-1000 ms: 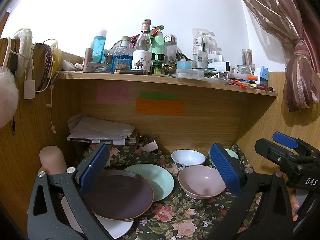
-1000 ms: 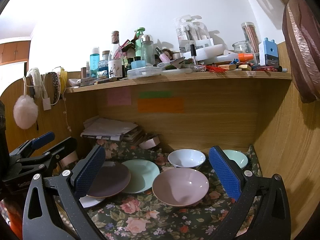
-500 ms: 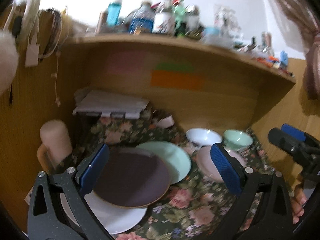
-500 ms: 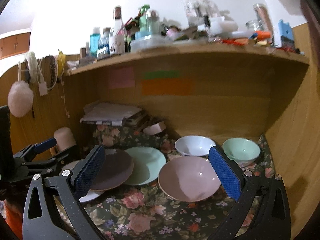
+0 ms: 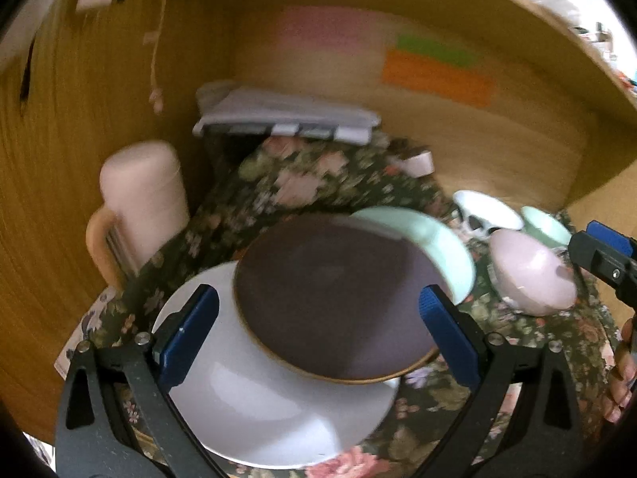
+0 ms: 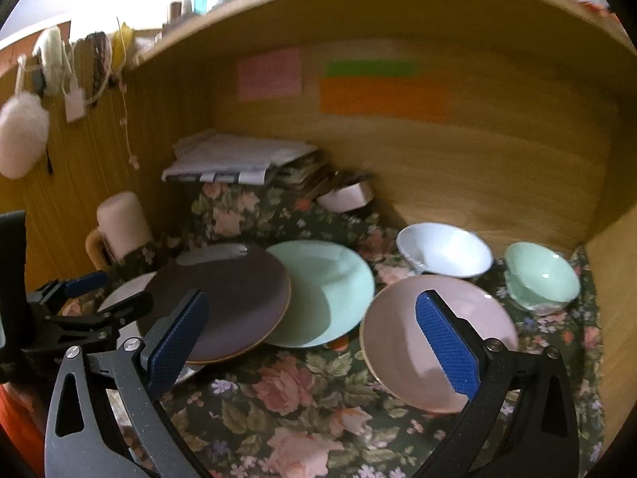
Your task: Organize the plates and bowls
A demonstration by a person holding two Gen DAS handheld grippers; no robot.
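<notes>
**Both grippers dip toward the dishes, nothing lifted yet**

Since a second ago both cameras have tilted down and closed in: the cluttered shelf top has slid almost out of the frame, and the dishes now fill the lower half of each view.

The left gripper [image 5: 318, 334] is spread wide and empty, its blue pads straddling the dark plate [image 5: 338, 298] at lower centre of the left view. That plate lies on top of the white plate [image 5: 270, 410] and overlaps the near edge of the mint plate [image 5: 438, 235] behind it. The right gripper [image 6: 314, 342] is likewise released, holding nothing; its right pad hangs in front of the pink bowl [image 6: 402, 342] at lower right of the right view. Behind it the white bowl [image 6: 442, 251] and the mint bowl [image 6: 545, 279] stand apart from one another on the floral cloth [image 6: 286, 398] that covers the table.

By my reading the task has hardly begun. The three plates overlap loosely rather than sitting in a neat stack, and the three bowls are not nested. Squaring up the plates and gathering the bowls is all still to do.
</notes>
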